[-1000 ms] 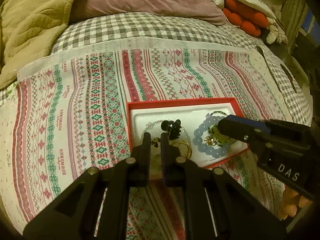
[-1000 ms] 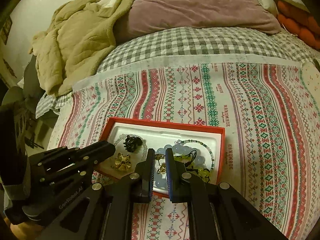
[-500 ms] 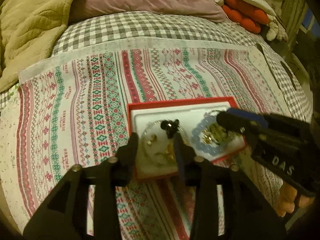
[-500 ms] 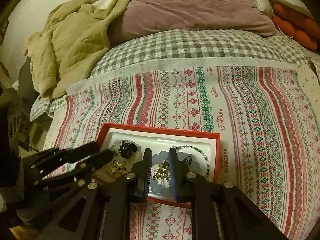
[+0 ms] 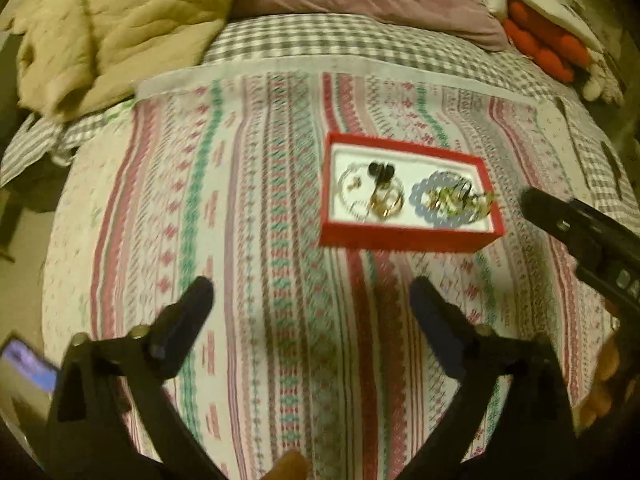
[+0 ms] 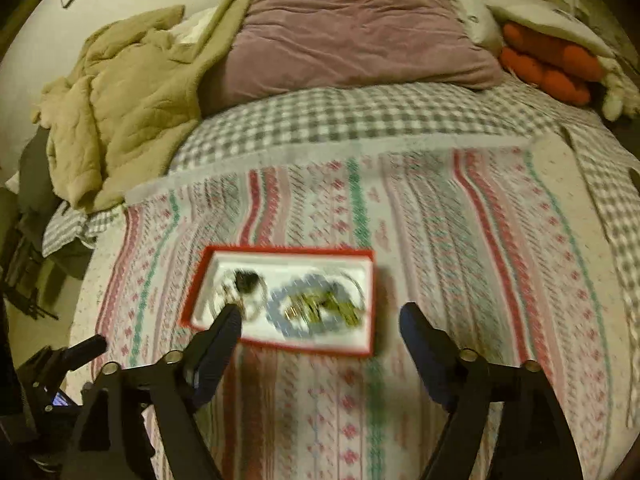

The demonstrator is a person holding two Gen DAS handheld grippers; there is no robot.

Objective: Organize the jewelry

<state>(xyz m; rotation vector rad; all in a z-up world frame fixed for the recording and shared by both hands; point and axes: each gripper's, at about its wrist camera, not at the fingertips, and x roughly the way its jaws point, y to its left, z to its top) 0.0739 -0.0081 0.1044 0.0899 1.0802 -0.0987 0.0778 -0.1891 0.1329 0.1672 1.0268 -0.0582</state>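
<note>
A red box with a white liner (image 5: 404, 236) (image 6: 370, 280) lies on the patterned cloth. Inside are a pale blue bead bracelet (image 5: 424, 208) (image 6: 280, 304) with gold pieces, a black ornament (image 5: 380, 170) (image 6: 246, 280), gold rings (image 5: 384, 204) and a clear bracelet. My left gripper (image 5: 308, 292) is wide open and empty, pulled back in front of the box. My right gripper (image 6: 320, 316) is wide open and empty, its fingers astride the box's near edge. The right gripper also shows in the left wrist view (image 5: 580, 228), right of the box. Both views are blurred.
The striped patterned cloth (image 5: 248, 240) covers a checked bed sheet (image 6: 340, 116). A beige blanket (image 6: 120, 96) lies at the back left, a purple pillow (image 6: 352, 36) behind, orange cushions (image 6: 548, 64) at the back right. A lit phone screen (image 5: 28, 364) is at lower left.
Both grippers have opened wide and drawn back from the box. The jewelry that was between their fingers now lies in the box. The left view has swung leftwards.
</note>
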